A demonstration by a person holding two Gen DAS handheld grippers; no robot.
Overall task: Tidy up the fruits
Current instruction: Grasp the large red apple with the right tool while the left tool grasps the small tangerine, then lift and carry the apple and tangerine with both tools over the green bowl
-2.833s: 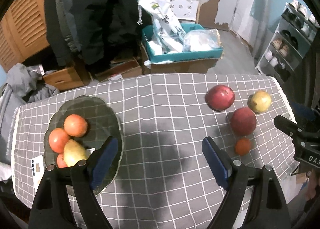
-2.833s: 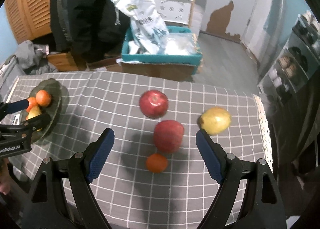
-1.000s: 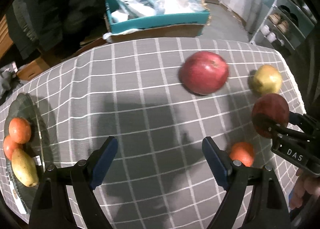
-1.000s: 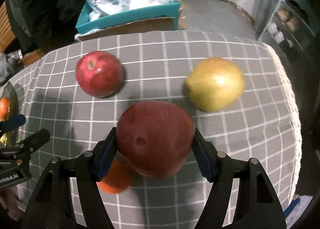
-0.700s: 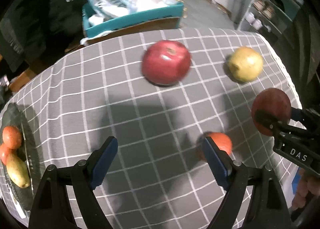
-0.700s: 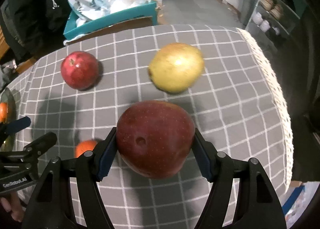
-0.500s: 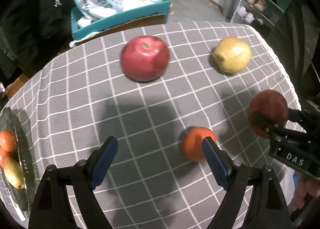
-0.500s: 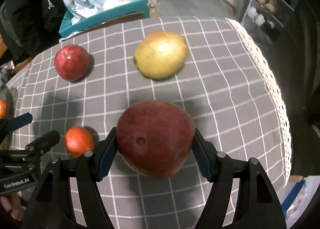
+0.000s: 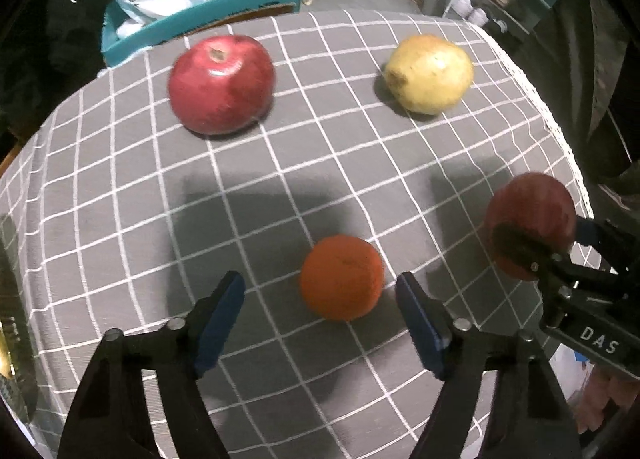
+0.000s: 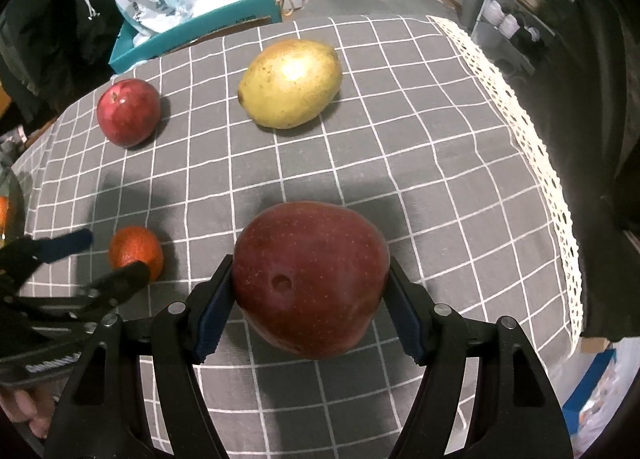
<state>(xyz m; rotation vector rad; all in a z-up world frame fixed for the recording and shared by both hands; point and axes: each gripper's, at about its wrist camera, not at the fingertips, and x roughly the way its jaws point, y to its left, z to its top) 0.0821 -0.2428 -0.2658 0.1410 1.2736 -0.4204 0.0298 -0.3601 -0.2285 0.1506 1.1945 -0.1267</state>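
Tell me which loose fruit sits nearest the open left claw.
The small orange: it lies between the left claw fingers' tips. The bright red apple and yellow pear lie far back; the dark apple is held by the right claw.

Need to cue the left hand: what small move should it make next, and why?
Probably ease the left gripper forward a little, then close. Its fingers are open with the orange just ahead of the gap, not yet between them. The right gripper already holds the dark red apple.

R gripper (image 10: 310,299) clamps dark red apple (image 10: 310,279) w/ both pads; mango (image 10: 291,83), red apple (image 10: 128,118), orange (image 10: 134,249) on checked cloth (image 10: 440,187).
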